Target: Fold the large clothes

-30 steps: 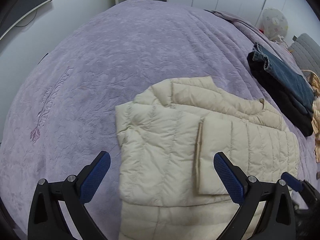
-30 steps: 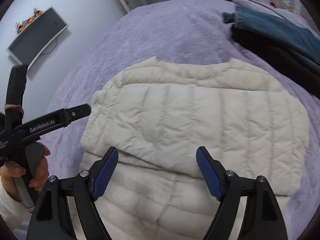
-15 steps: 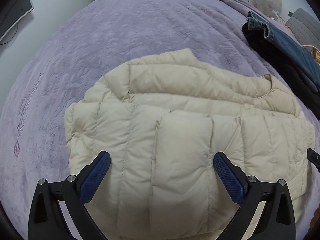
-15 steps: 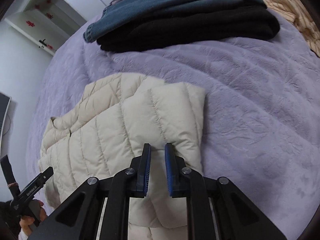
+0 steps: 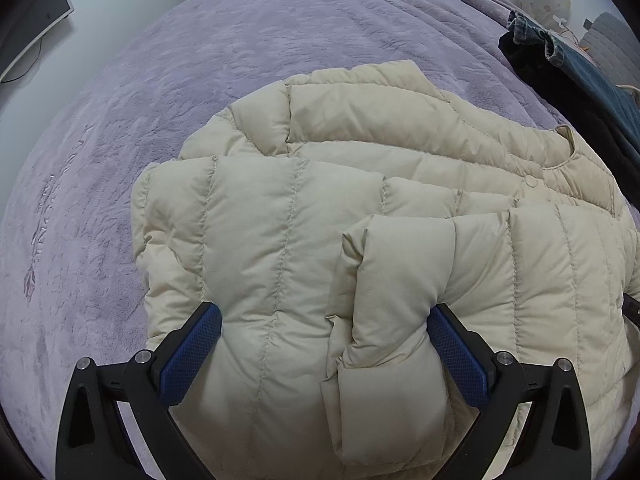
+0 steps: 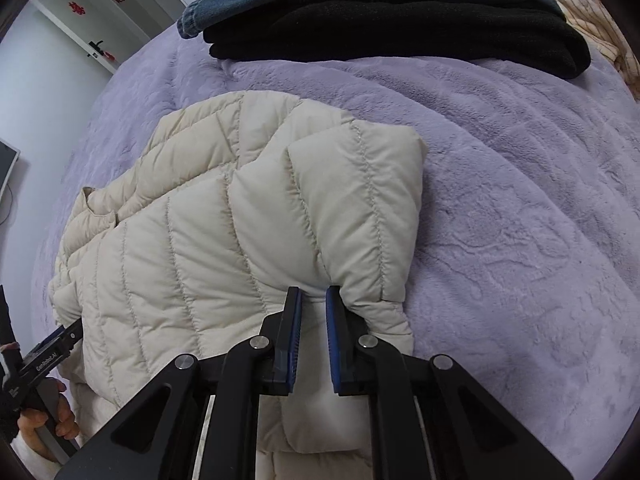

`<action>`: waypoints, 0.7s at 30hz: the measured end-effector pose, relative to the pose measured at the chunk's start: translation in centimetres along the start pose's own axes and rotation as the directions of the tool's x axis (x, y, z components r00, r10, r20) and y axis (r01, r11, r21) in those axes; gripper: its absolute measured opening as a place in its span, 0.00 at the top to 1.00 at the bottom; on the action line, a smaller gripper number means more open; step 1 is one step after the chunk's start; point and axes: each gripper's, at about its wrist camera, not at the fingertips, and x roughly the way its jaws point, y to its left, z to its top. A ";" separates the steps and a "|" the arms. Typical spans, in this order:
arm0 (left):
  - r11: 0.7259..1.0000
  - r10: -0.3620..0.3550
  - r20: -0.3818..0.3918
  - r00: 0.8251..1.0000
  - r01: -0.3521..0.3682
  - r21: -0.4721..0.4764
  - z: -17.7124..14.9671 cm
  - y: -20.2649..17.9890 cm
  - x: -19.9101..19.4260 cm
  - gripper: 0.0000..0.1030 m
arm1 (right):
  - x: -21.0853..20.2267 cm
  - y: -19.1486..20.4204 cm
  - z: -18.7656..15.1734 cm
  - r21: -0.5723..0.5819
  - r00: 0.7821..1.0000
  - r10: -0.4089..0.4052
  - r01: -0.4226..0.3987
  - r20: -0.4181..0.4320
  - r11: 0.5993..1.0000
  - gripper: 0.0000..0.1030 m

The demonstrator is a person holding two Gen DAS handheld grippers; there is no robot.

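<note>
Two grippers are working the cream puffer jacket [image 5: 360,216], which is lying partly folded on the purple bedspread [image 5: 200,60]. Left gripper [image 5: 324,344] is standing wide, its blue pads pressing into the puffy bulk from either side, the folded sleeve bunching between them. Right gripper [image 6: 313,320] is closing, jaws nearly together, nipping a fold of fabric at the jacket's near right corner. Jacket's long axis is running left to right across both views, so each hand is sitting at its own end, with the collar on the far edge. Lettering reading "GenRobot.AI" is showing on the left tool; red characters on the far cupboard [image 6: 96,4] are too small to read.
</note>
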 end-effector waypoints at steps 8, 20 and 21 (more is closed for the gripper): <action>1.000 -0.006 0.023 1.000 0.006 0.003 1.2 0.1 0.3 0.00 | -1.3 -1.2 0.9 0.016 0.998 -0.031 0.030 0.052 0.999 0.89; 1.000 -0.015 0.020 1.000 0.015 0.003 1.0 0.0 0.7 0.00 | 0.6 -1.9 0.5 0.047 1.000 -0.006 0.006 0.006 0.999 0.89; 1.000 -0.017 0.018 1.000 0.017 -0.002 1.1 0.1 0.4 0.00 | 0.3 -1.8 0.6 0.048 1.000 -0.002 0.002 0.002 0.999 0.85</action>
